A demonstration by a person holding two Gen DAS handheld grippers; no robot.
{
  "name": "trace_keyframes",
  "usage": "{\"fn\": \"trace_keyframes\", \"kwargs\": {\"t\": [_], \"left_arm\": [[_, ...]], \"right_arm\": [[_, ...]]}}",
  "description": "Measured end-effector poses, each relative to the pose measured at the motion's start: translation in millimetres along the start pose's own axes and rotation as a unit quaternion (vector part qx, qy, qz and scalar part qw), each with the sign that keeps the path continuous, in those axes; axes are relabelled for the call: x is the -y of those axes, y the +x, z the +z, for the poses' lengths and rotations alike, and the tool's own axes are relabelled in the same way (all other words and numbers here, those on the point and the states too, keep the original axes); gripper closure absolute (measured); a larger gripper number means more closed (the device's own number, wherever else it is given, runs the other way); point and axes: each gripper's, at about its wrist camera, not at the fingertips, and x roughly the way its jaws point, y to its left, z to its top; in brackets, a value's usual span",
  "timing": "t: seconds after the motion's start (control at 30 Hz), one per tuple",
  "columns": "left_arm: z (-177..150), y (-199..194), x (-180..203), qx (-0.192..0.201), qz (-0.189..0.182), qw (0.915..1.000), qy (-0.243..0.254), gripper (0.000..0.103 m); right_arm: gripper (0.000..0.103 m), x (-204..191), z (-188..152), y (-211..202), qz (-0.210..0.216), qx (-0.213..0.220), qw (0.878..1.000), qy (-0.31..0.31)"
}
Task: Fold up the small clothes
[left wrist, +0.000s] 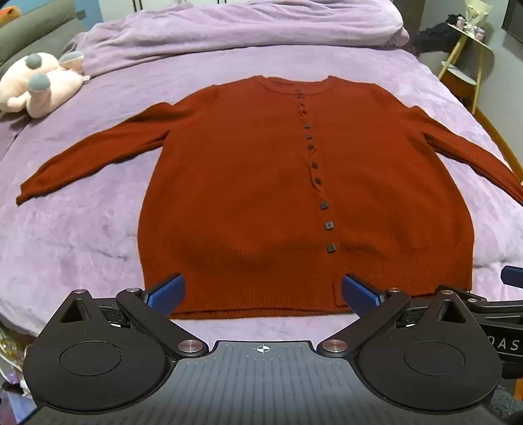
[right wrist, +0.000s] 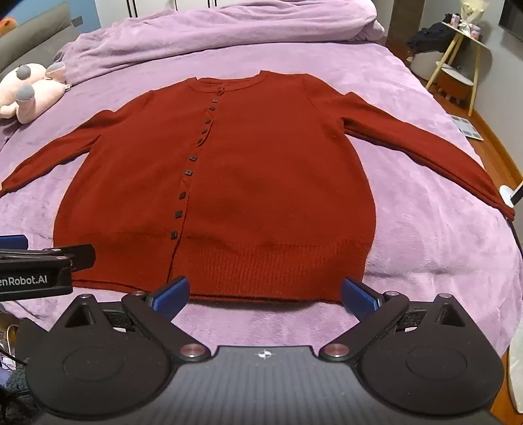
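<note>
A dark red buttoned cardigan [left wrist: 261,183] lies flat and face up on a purple bed cover [left wrist: 81,235], sleeves spread out to both sides, hem nearest me. It also shows in the right wrist view [right wrist: 248,183]. My left gripper [left wrist: 263,294] is open and empty, its blue pads just above the hem near the button band. My right gripper [right wrist: 264,296] is open and empty over the hem's right half. The left gripper's body [right wrist: 39,271] shows at the left edge of the right wrist view.
A pink plush toy [left wrist: 39,85] lies at the bed's far left. A bunched purple duvet [left wrist: 235,29] lies behind the collar. A yellow-legged side table [right wrist: 457,55] stands on the floor at the right, past the bed's edge.
</note>
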Motion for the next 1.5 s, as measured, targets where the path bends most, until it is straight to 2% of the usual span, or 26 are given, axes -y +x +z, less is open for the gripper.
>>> {"fn": "trace_keyframes", "kwargs": {"t": [0.4, 0.5, 1.5], "left_arm": [[-0.5, 0.4, -0.5, -0.003, -0.002, 1.0000, 0.005, 0.000], [-0.4, -0.9, 3.4, 0.002, 0.003, 1.0000, 0.007, 0.000], [-1.3, -1.6, 1.4, -0.001, -0.004, 1.0000, 0.006, 0.000]], "right_arm": [[0.004, 7.2, 0.3, -0.4, 0.017, 0.003, 1.000, 0.003], [0.004, 3.3, 0.3, 0.6, 0.002, 0.000, 1.000, 0.006], [0.004, 0.2, -1.5, -2.4, -0.001, 0.002, 1.000, 0.005]]}}
